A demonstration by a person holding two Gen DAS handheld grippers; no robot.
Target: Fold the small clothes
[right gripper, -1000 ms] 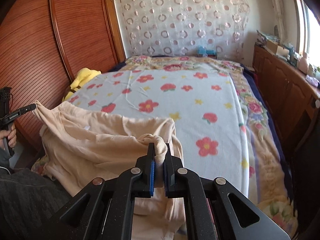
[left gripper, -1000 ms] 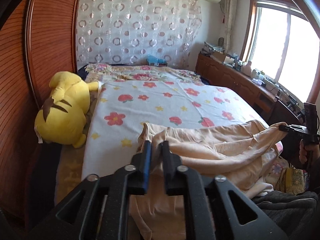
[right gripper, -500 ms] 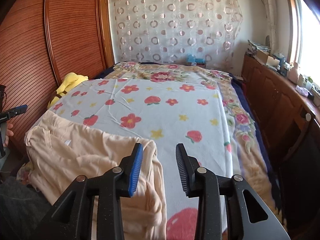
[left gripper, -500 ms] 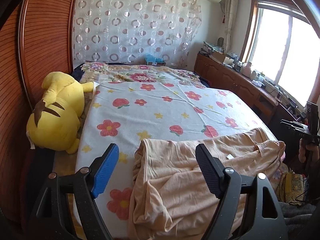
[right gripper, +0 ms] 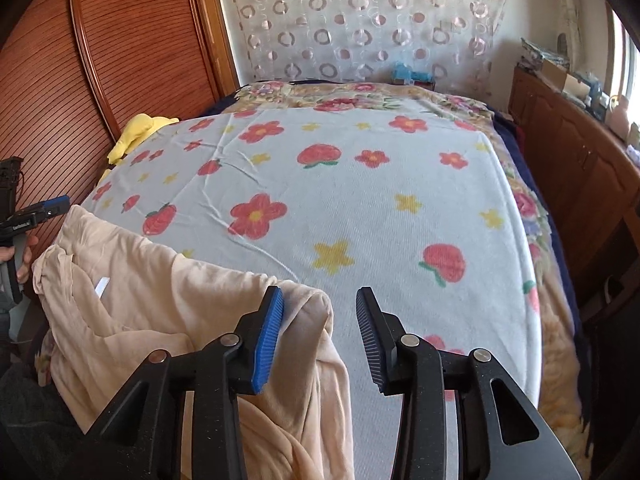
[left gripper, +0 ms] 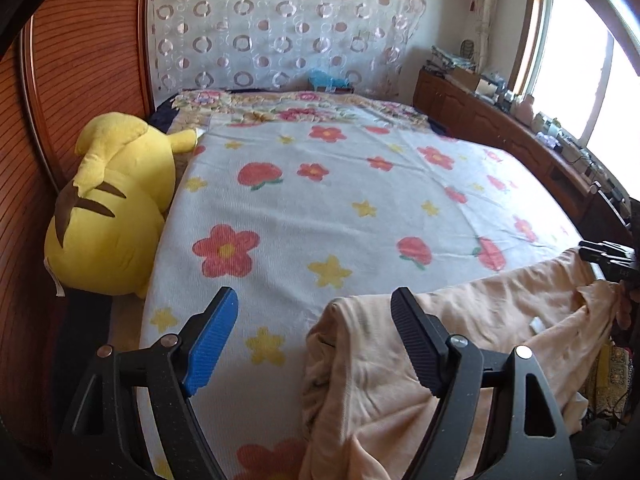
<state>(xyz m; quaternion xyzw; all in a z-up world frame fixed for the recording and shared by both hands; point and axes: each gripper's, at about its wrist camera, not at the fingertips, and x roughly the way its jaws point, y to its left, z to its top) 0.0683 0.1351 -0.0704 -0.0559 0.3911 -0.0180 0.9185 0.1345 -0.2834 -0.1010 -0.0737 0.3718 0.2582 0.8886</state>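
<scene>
While spread wide and gripping nothing, left gripper (left gripper: 314,344) hovers with shirt (left gripper: 460,344) under its right finger. Right gripper (right gripper: 320,336) likewise parted, empty, shirt's other corner beneath its left finger. Shirt draped over near edge of bed (right gripper: 360,184), just ahead of both.

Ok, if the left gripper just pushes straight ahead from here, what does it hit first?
Probably the flowered bedspread: the open left gripper points at bare cover. The peach garment lies just right of that line, behind its right finger, though depth is unclear.
</scene>
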